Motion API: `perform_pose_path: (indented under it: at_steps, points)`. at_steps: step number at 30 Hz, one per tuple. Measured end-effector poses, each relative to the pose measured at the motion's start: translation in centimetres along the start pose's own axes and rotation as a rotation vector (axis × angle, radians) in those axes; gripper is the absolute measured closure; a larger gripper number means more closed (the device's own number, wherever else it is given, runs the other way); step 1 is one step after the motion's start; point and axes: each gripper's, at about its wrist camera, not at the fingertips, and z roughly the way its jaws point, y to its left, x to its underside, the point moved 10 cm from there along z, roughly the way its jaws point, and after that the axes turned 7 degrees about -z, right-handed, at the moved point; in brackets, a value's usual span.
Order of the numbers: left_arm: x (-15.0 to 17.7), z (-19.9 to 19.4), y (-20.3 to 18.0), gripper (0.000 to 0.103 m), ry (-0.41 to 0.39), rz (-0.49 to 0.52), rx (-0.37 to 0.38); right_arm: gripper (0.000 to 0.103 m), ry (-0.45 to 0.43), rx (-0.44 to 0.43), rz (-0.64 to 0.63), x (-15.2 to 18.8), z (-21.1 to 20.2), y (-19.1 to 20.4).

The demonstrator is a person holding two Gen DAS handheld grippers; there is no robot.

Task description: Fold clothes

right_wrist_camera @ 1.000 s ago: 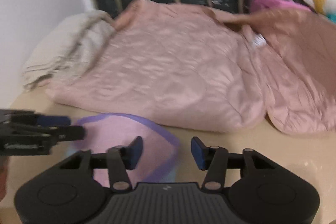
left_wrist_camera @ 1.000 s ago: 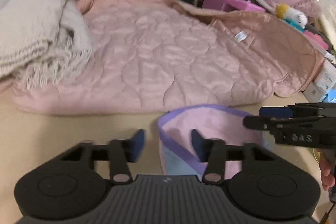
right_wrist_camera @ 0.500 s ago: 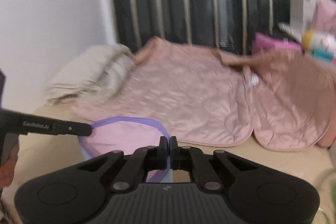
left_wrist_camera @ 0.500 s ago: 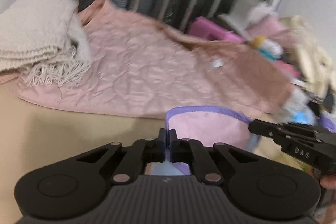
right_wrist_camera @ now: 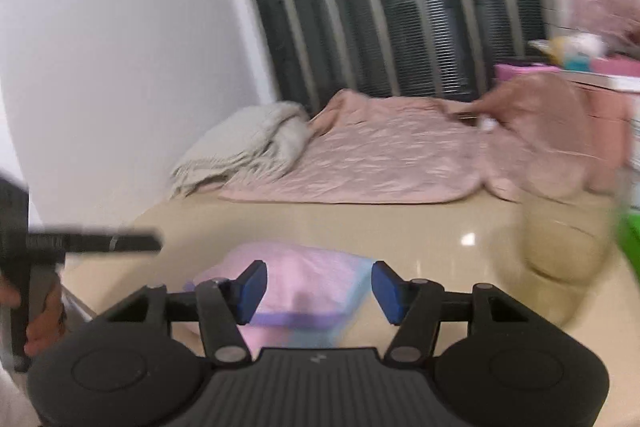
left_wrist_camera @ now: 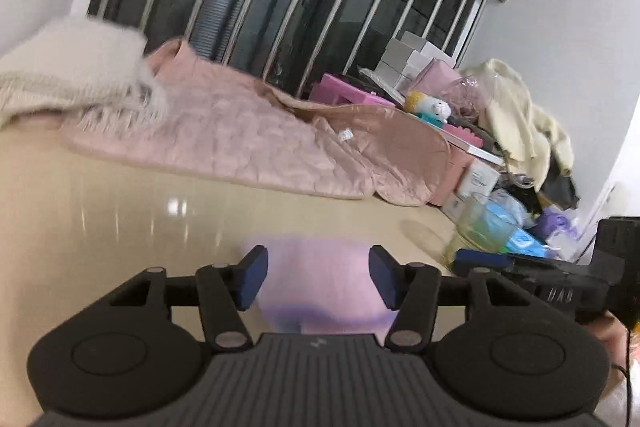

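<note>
Pink cloth with a purple border lies near the front edge of the cream bench, folded small, showing a pale blue layer underneath in the right wrist view. The left tool hovers over it with its blue pads apart, and the right tool does the same; both sets of jaws have just been opening, and nothing is pinched between the pads, the cloth lying below and beyond them rather than in their grip.

The chief risk, as I judge it, is that the loose fold springs back or slides, since the bench top is glossy and the fabric is light and free. A tool coming back low could snag the purple edge and drag the layers out of line. The cloth also sits close to the bench edge, so a careless push could send it over. Both views are blurred, so I cannot tell how neatly the edges match.

Counted: two tools, one in each view and each also seen from the other side; one small pink cloth; one large quilted pink garment spread at the back of the bench; one cream fringed knit piled at its left end, resting on it. A heap of boxes, bags and a pale yellow garment crowds the right side, too jumbled to count.
</note>
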Motion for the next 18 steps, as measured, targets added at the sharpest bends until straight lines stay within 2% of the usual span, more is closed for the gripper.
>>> perform_pose_path:
  at_steps: [2, 3, 5, 6, 8, 10, 13, 15, 18]
  points:
    - [0.9, 2.2, -0.8, 0.048, 0.041, 0.022, -0.014, 0.046, 0.008, -0.013, -0.032, -0.1, 2.7, 1.6]
    - [1.5, 2.7, -0.9, 0.049, 0.058, 0.027, -0.022, 0.050, 0.029, -0.022, -0.049, 0.3, 3.9, 2.4]
    - [2.9, 3.2, -1.0, 0.049, 0.086, 0.032, -0.037, 0.058, 0.094, -0.009, -0.106, 1.7, 5.2, 3.2]
    - [3.6, 3.5, -1.0, 0.049, 0.100, 0.034, -0.045, 0.058, 0.103, 0.024, -0.095, 2.4, 5.2, 2.5]
    - [5.0, 3.9, -1.0, 0.049, 0.128, 0.039, -0.060, 0.054, 0.121, 0.090, -0.071, 3.7, 5.0, 0.9]
    - [5.4, 3.7, -1.1, 0.049, 0.133, 0.046, -0.056, 0.052, 0.098, 0.076, -0.027, 3.7, 4.0, 0.5]
    - [4.0, 2.7, -1.2, 0.046, 0.070, 0.005, -0.020, 0.051, 0.040, 0.079, -0.047, 2.9, 3.0, 1.1]
    - [3.4, 3.0, -0.9, 0.042, 0.045, -0.003, -0.054, 0.038, -0.014, 0.095, -0.078, 2.1, 2.8, 1.7]
    - [4.3, 3.7, -0.1, 0.042, 0.074, 0.039, -0.170, 0.038, 0.108, 0.096, -0.046, 3.8, 4.9, 1.2]
